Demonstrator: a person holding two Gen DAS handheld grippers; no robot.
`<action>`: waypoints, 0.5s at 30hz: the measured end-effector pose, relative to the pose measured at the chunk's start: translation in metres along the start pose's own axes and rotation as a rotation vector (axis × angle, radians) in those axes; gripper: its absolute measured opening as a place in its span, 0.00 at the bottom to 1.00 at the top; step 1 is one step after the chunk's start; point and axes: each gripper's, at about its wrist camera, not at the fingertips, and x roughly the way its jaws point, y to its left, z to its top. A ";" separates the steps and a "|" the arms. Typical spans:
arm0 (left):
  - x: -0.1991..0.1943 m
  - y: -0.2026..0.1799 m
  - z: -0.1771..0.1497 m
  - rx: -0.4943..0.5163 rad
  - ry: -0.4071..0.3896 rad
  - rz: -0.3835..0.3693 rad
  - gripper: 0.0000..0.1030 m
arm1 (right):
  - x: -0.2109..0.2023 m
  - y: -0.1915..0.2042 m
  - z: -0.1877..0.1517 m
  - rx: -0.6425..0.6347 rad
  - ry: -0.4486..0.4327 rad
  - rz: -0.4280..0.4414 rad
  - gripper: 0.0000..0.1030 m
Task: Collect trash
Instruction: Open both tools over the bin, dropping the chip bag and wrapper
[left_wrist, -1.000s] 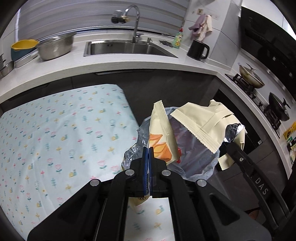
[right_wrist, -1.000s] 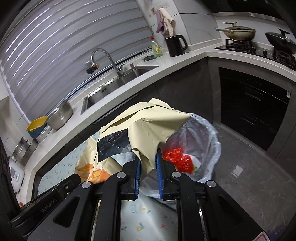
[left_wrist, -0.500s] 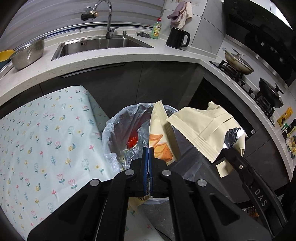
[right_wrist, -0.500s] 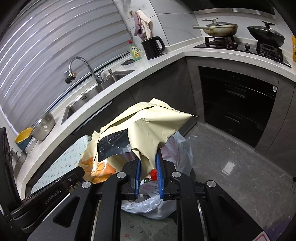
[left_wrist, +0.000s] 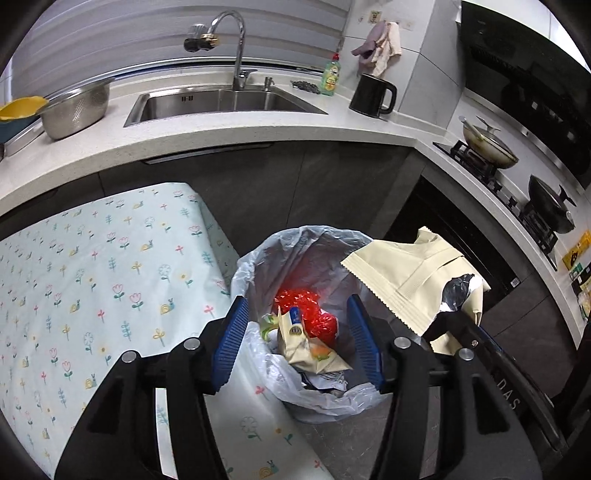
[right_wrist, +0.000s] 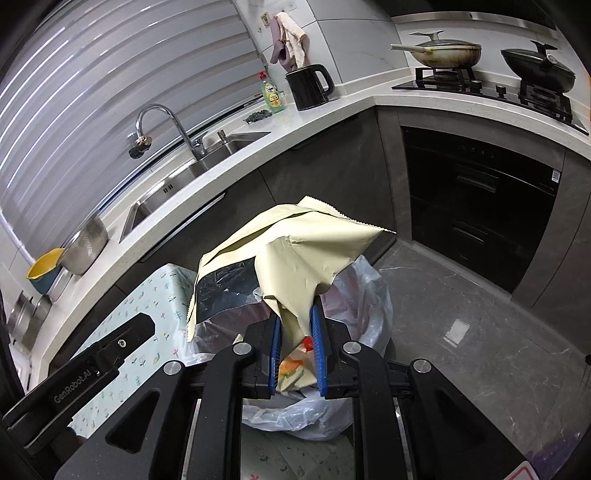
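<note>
A trash bin lined with a clear plastic bag (left_wrist: 258, 266) stands on the floor beside the table; it also shows in the right wrist view (right_wrist: 373, 295). Inside lie a red wrapper (left_wrist: 310, 310) and a cream-and-orange snack packet (left_wrist: 314, 354). My left gripper (left_wrist: 299, 339) is open and empty right above the bin. My right gripper (right_wrist: 297, 349) is shut on a large cream snack bag (right_wrist: 295, 254) with a silver lining, held over the bin's rim. That bag also shows in the left wrist view (left_wrist: 410, 280).
A table with a flowered cloth (left_wrist: 92, 280) lies left of the bin. Behind are the counter with a sink (left_wrist: 221, 103), a steel colander (left_wrist: 77, 110), a black kettle (left_wrist: 373, 96) and a stove with pans (left_wrist: 487, 147). Grey floor (right_wrist: 461, 295) lies to the right.
My left gripper has opened and the cream-and-orange packet has dropped into the bin. Both grippers have moved over the bin. The right gripper still holds the cream bag.
</note>
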 end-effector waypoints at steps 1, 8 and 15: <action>-0.001 0.004 0.000 -0.004 -0.003 0.007 0.51 | 0.001 0.003 0.000 -0.004 0.001 0.004 0.14; -0.008 0.025 -0.005 -0.025 -0.012 0.043 0.53 | 0.009 0.022 -0.004 -0.035 0.020 0.033 0.22; -0.012 0.042 -0.010 -0.045 -0.011 0.067 0.56 | 0.008 0.036 -0.008 -0.064 0.024 0.037 0.31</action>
